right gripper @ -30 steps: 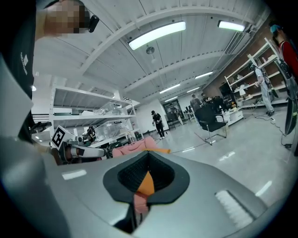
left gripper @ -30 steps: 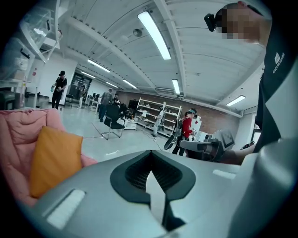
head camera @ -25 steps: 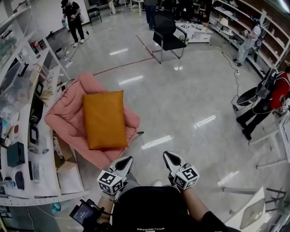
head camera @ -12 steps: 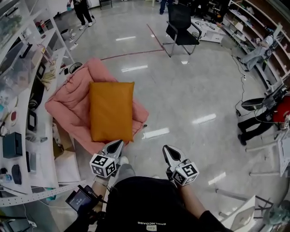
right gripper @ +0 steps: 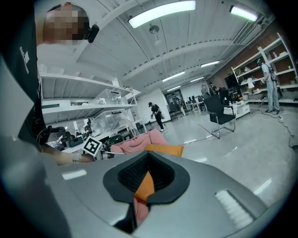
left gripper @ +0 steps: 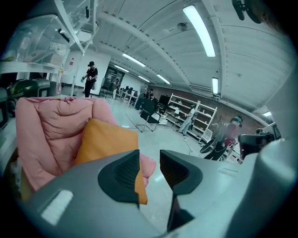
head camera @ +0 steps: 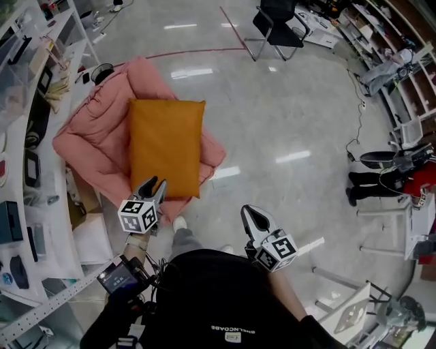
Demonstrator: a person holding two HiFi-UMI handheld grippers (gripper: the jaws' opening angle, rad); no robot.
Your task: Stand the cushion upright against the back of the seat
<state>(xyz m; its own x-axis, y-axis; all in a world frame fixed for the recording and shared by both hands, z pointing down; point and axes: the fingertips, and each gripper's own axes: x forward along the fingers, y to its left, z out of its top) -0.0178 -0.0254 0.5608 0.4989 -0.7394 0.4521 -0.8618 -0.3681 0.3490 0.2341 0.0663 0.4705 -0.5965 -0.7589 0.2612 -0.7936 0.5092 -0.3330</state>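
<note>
An orange cushion (head camera: 167, 146) lies flat on the seat of a pink padded chair (head camera: 88, 136). My left gripper (head camera: 155, 185) hovers at the cushion's near edge. Its jaws have just been opening and stand a little apart, with nothing between them. In the left gripper view the left gripper (left gripper: 149, 155) faces the cushion (left gripper: 104, 142), with the pink chair back (left gripper: 51, 135) behind it. My right gripper (head camera: 252, 217) is shut and empty over the floor, to the right of the chair. The right gripper (right gripper: 148, 158) points toward the cushion (right gripper: 165, 149).
Shelving with clutter (head camera: 27, 170) runs along the left, with a cardboard box (head camera: 88, 235) beside the chair. A black office chair (head camera: 279, 17) stands at the far side. A person in red (head camera: 409, 180) sits at the right among more shelves.
I have come closer to the pink chair. My left gripper moved forward to the cushion's near edge and its jaws parted. The right gripper stayed shut and advanced a little.
</note>
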